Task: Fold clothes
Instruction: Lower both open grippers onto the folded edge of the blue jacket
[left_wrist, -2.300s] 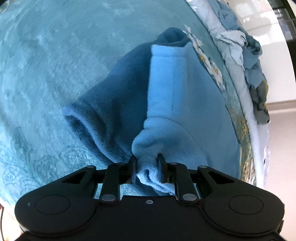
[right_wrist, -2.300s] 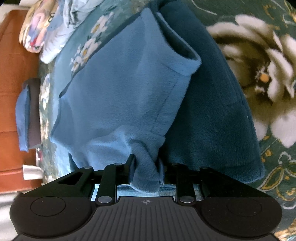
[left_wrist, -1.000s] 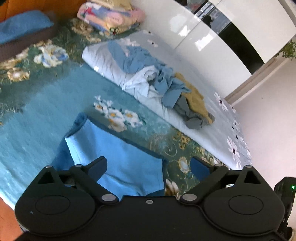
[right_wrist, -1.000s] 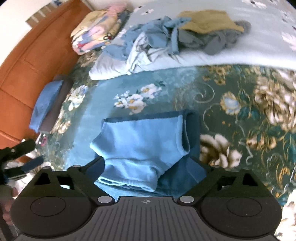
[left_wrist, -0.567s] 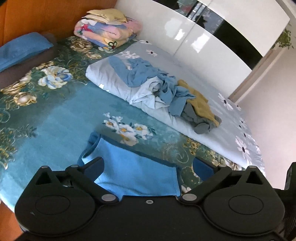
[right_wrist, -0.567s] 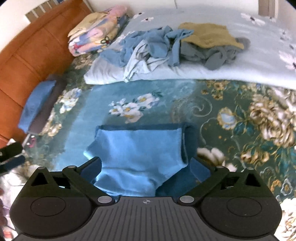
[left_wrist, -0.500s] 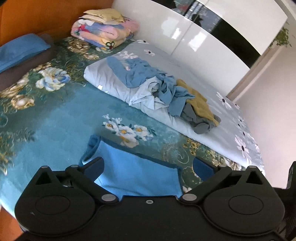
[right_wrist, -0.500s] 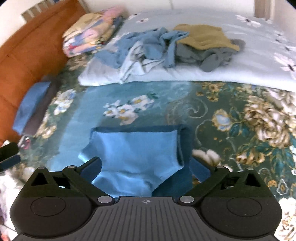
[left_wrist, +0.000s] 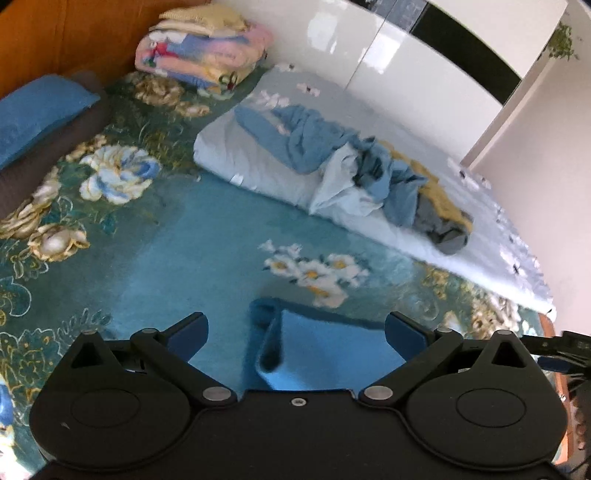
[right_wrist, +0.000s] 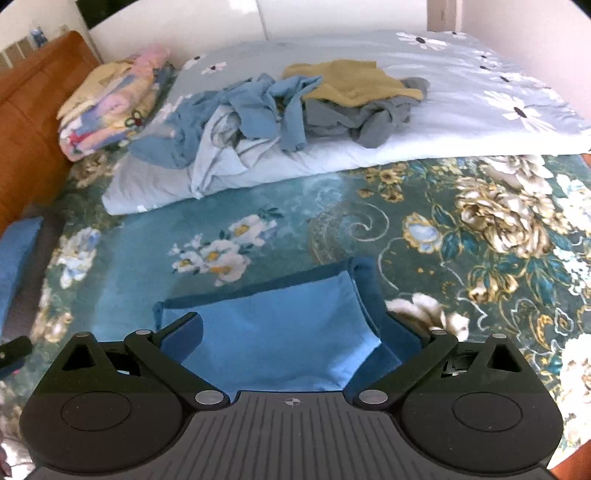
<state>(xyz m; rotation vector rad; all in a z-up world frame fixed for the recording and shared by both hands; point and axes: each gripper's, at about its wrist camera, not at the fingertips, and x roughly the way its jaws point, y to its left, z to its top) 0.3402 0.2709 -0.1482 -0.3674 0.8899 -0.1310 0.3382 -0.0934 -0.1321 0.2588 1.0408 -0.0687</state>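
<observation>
A folded blue fleece garment (right_wrist: 280, 332) lies flat on the teal floral bedspread (right_wrist: 461, 236), light side up with a dark blue border. In the left wrist view the same fleece garment (left_wrist: 332, 354) shows between the fingers. My left gripper (left_wrist: 295, 332) is open and holds nothing, raised above the garment. My right gripper (right_wrist: 293, 328) is open too, hovering over the garment's near edge. A heap of unfolded clothes (right_wrist: 288, 99), blue, white, mustard and grey, rests on a pale folded quilt (right_wrist: 480, 122) further back.
A stack of folded colourful blankets (left_wrist: 199, 55) sits by the wooden headboard (right_wrist: 29, 122). A blue pillow (left_wrist: 40, 110) lies at the left. White glossy wardrobe doors (left_wrist: 406, 62) stand behind the bed. The other gripper's tip (left_wrist: 554, 350) shows at the right edge.
Both grippers let go of the fleece garment, opened and lifted back from it. The garment now lies folded on the bedspread, and the views have tilted up toward the clothes heap.
</observation>
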